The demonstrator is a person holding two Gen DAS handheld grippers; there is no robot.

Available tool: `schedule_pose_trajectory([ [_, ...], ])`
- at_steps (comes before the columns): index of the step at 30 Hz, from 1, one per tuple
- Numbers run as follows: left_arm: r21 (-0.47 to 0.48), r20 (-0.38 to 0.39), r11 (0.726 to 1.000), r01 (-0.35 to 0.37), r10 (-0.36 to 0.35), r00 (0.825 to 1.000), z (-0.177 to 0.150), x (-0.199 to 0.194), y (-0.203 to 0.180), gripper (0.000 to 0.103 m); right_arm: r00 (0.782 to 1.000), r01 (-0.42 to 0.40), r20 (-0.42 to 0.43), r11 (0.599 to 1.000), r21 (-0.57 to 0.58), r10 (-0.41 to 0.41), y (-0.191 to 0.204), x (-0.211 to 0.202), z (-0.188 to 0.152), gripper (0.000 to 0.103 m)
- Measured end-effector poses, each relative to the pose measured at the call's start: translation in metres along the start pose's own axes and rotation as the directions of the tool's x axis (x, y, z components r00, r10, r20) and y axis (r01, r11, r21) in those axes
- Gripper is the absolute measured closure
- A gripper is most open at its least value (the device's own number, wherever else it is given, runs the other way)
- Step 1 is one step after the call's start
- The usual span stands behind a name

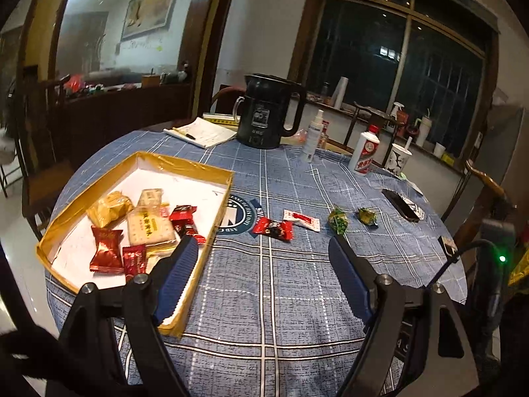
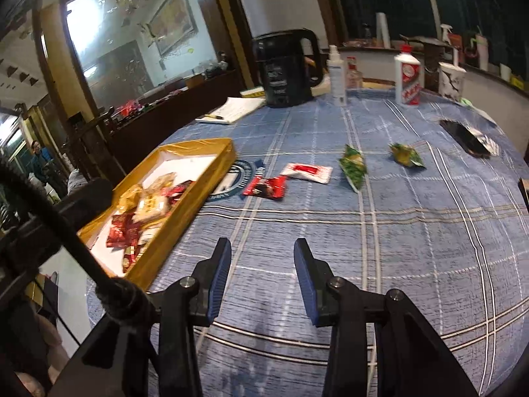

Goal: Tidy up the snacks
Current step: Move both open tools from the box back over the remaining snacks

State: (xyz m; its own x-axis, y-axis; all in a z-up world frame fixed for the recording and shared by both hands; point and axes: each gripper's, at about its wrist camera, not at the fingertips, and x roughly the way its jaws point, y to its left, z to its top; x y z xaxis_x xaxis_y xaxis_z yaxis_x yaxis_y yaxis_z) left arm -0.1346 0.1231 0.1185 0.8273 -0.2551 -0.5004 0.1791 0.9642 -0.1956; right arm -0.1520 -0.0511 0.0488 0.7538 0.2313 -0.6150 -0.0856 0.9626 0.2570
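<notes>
- While both grippers hover empty, the gold box [image 1: 211, 173] already holds several wrappers.
- Left gripper [image 1: 264, 251]: jaws wide apart; right gripper [image 2: 262, 253]: jaws partly apart, nothing between.
- Four snacks wait on the checked cloth surface [image 2: 396, 248]: crinkly red packet [image 2: 264, 188], flat white sachet [image 2: 307, 172], two green pouches [image 2: 353, 167].
- Next, I'd say: drop onto the red packet, pinching thin foil cleanly.

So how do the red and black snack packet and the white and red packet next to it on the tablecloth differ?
The red and black packet is dark, glossy and crinkled; the white and red packet is pale and lies flatter. The red and black packet lies nearer the gold tray, at the edge of the cloth's round emblem; the white and red one lies further from it. Both lie loose on the tablecloth, outside the tray.
</notes>
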Motion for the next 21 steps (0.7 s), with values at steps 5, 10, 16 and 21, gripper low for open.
schedule_pose_trajectory([
  [5, 0.033, -0.027, 0.999, -0.009, 0.010, 1.000, -0.001, 0.009, -0.012, 0.022, 0.999, 0.026, -0.020, 1.000, 0.016, -0.026, -0.018, 0.000, 0.000, 0.064],
  [10, 0.046, -0.029, 0.999, -0.016, 0.017, 0.999, 0.000, 0.017, -0.019, 0.022, 0.998, 0.060, -0.017, 0.998, 0.017, -0.060, -0.034, -0.004, 0.007, 0.064],
  [16, 0.129, -0.024, 0.992, -0.010, 0.013, 1.000, 0.025, 0.028, -0.032, 0.022, 0.988, 0.116, -0.090, 0.990, -0.078, -0.123, -0.056, -0.015, 0.042, 0.064],
  [21, 0.123, -0.014, 0.992, -0.003, 0.005, 1.000, 0.037, 0.035, -0.027, 0.022, 0.983, 0.157, -0.089, 0.987, -0.030, -0.159, -0.090, -0.026, 0.079, 0.056],
])
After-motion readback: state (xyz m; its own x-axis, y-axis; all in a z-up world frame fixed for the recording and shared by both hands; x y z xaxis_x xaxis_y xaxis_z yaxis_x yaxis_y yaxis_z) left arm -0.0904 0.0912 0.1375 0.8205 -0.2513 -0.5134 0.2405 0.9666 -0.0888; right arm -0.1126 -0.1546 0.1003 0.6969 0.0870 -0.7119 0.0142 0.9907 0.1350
